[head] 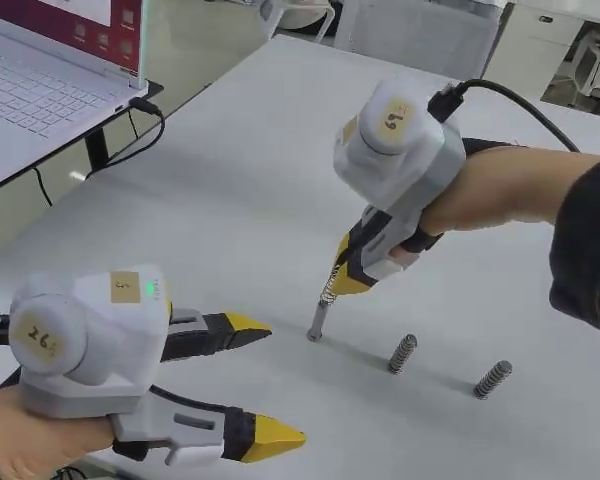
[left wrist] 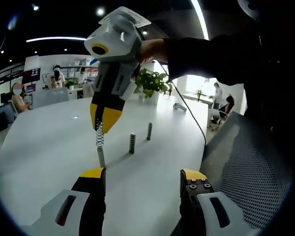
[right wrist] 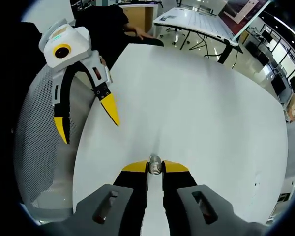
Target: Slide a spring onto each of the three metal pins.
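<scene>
Left tool [head: 280,382] sits nearest, low in the head view, its two yellow-tipped jaws spread wide with nothing between them. Beyond it the right tool [head: 338,285] points down, pinching one spring [head: 329,291] that sits over the top of a pin [head: 317,322] standing on the white worktop [head: 230,200]. To the right stand a second pin [head: 403,353] and a third pin [head: 492,379], each sheathed in its own spring: three pins, three springs. One open laptop [head: 40,90] sits at upper left.

Left gripper view: own jaws wide apart. Ahead, the right tool grips the spring atop the nearest pin, with the two sprung pins in a row behind. One plant [left wrist: 152,81] stands at the worktop's far end and a mesh chair [left wrist: 255,162] at right, in an office with people and strip lights.

Right gripper view: own jaws narrow, closed on the spring's top. The left tool hangs open at upper left, with other desks beyond.
</scene>
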`<state>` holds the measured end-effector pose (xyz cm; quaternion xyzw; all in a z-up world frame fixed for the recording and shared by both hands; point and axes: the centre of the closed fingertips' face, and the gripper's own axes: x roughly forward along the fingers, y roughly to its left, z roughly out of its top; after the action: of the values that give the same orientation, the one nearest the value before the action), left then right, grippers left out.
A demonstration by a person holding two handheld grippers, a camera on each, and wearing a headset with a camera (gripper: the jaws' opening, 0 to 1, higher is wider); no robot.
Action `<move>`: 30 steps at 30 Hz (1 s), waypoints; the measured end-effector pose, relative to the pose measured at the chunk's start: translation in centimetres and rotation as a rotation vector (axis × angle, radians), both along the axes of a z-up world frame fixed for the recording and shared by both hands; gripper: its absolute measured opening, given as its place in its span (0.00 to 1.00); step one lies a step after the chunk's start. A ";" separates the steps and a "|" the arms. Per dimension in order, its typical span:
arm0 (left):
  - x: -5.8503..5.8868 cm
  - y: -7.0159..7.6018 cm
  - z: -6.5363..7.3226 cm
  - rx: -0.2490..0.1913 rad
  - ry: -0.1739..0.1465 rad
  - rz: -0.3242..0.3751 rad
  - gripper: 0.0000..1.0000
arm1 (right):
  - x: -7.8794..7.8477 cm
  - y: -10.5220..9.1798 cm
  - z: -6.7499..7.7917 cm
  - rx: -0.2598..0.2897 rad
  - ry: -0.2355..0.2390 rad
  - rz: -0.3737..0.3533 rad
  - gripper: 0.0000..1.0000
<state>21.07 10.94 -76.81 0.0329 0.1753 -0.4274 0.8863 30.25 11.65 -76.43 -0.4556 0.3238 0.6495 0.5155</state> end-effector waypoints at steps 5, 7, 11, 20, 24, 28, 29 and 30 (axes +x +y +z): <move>0.0 0.1 0.0 -0.001 -0.001 0.001 0.56 | 0.0 0.1 -0.3 -0.003 0.005 0.004 0.08; -0.1 0.1 -0.1 -0.002 -0.001 0.000 0.55 | 0.0 0.2 -0.4 -0.007 0.006 0.005 0.08; 0.0 0.2 -0.1 -0.004 -0.001 0.000 0.55 | 0.1 0.0 -0.8 -0.019 -0.001 0.009 0.08; 0.0 0.1 -0.1 -0.006 -0.003 0.001 0.55 | 0.3 0.2 -1.5 -0.031 0.005 0.009 0.08; 0.1 0.1 -0.1 -0.007 -0.002 0.000 0.55 | 0.4 0.1 -2.0 -0.044 -0.004 0.013 0.08; 0.1 0.2 -0.2 -0.006 -0.001 0.000 0.55 | 0.4 0.0 -2.7 -0.051 -0.006 0.012 0.08; 0.1 0.2 -0.3 -0.007 0.000 0.000 0.55 | 0.4 0.0 -2.9 -0.054 -0.008 0.013 0.08; 0.1 0.2 -0.3 -0.006 0.000 -0.001 0.55 | 0.4 0.0 -3.0 -0.056 -0.008 0.012 0.08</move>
<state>21.21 11.18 -77.11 0.0301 0.1741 -0.4283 0.8862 30.61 11.67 -79.46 -0.4744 0.3372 0.6416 0.4996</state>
